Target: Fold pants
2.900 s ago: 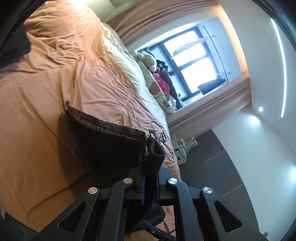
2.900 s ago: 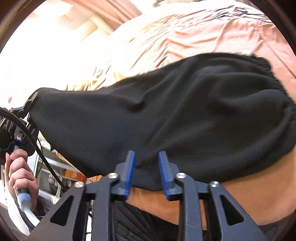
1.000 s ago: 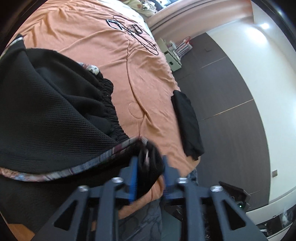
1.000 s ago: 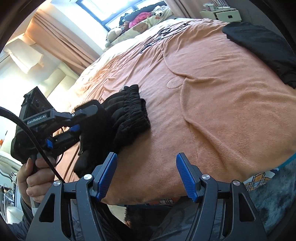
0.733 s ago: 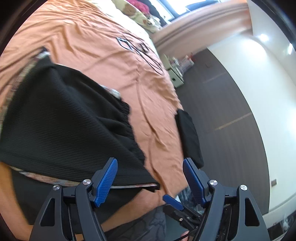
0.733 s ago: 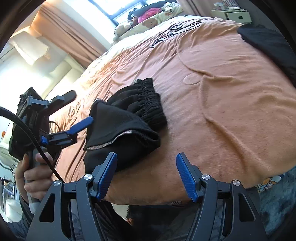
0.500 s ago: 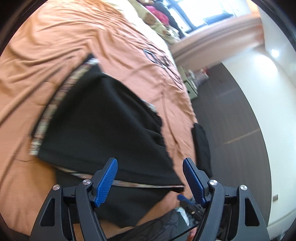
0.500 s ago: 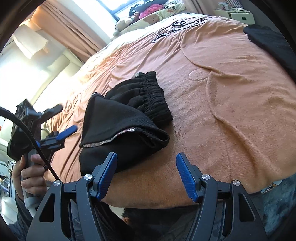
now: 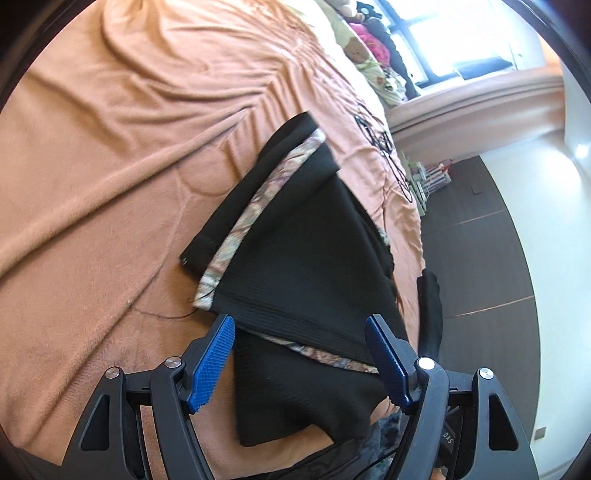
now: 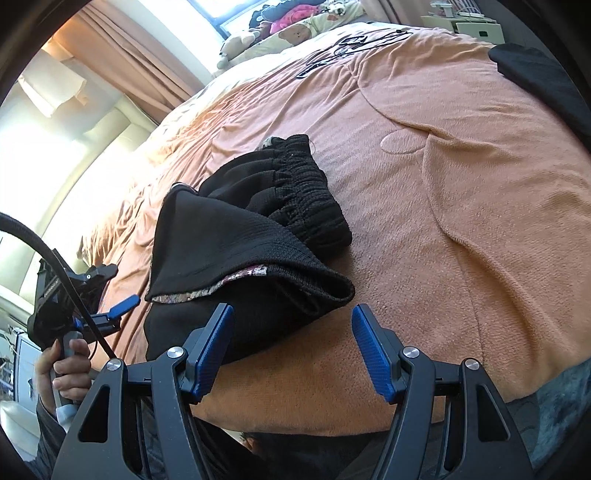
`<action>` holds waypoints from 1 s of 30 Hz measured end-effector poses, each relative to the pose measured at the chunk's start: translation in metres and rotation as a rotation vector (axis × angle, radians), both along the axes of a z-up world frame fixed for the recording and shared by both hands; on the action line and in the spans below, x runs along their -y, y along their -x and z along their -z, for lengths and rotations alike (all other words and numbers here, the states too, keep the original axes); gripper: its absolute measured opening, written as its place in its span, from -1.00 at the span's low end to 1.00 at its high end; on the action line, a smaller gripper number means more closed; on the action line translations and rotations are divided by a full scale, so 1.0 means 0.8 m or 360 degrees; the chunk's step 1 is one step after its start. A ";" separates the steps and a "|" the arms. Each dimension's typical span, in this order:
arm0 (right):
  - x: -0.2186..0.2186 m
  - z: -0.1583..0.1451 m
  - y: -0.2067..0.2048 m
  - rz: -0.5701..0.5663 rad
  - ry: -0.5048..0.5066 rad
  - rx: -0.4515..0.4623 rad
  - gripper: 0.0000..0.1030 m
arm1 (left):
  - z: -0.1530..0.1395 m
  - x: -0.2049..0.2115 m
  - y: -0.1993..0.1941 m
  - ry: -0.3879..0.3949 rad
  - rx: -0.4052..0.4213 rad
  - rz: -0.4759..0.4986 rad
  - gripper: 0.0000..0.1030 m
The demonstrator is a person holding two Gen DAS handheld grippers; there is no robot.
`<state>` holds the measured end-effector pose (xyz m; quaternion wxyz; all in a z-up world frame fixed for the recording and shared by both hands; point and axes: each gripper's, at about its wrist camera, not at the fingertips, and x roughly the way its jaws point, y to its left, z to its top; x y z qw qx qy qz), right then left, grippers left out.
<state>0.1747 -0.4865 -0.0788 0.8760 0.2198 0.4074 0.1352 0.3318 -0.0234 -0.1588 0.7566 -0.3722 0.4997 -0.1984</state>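
Pants (image 9: 306, 258) lie folded on the bed (image 9: 110, 184), near its front edge. Left tool (image 9: 299, 354) released, jaws just opened, cloth below, ungripped. Right tool (image 10: 291, 347) gaping, empty, beside the fold, likely ready to tidy.

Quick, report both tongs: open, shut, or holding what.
Left tongs: open, just widened, holding nothing; the folded black pants lie loose beyond the tips.
Right tongs: open, empty, above the pants.

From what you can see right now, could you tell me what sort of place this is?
Most likely a bedroom: a bed under an orange blanket, stuffed toys against the window, and curtains beside it.
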 end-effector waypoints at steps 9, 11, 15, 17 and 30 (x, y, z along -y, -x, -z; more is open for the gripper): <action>-0.008 0.006 -0.006 -0.0002 0.0007 -0.0029 0.26 | 0.038 0.007 -0.014 0.0099 -0.0082 -0.0026 0.45; -0.009 0.007 -0.006 0.0000 0.0004 -0.0032 0.26 | 0.043 0.010 -0.020 0.0114 -0.0077 -0.0045 0.45; -0.006 0.005 -0.002 0.0036 0.0020 -0.0016 0.21 | 0.039 0.012 -0.031 0.0105 0.0004 -0.0101 0.44; -0.003 0.003 -0.002 0.0042 0.0019 -0.0005 0.00 | 0.037 0.010 -0.035 0.0101 0.0039 -0.0150 0.42; 0.016 -0.004 0.005 0.0015 -0.0023 0.0104 -0.74 | -0.038 0.001 -0.055 0.0043 0.0285 -0.0213 -0.84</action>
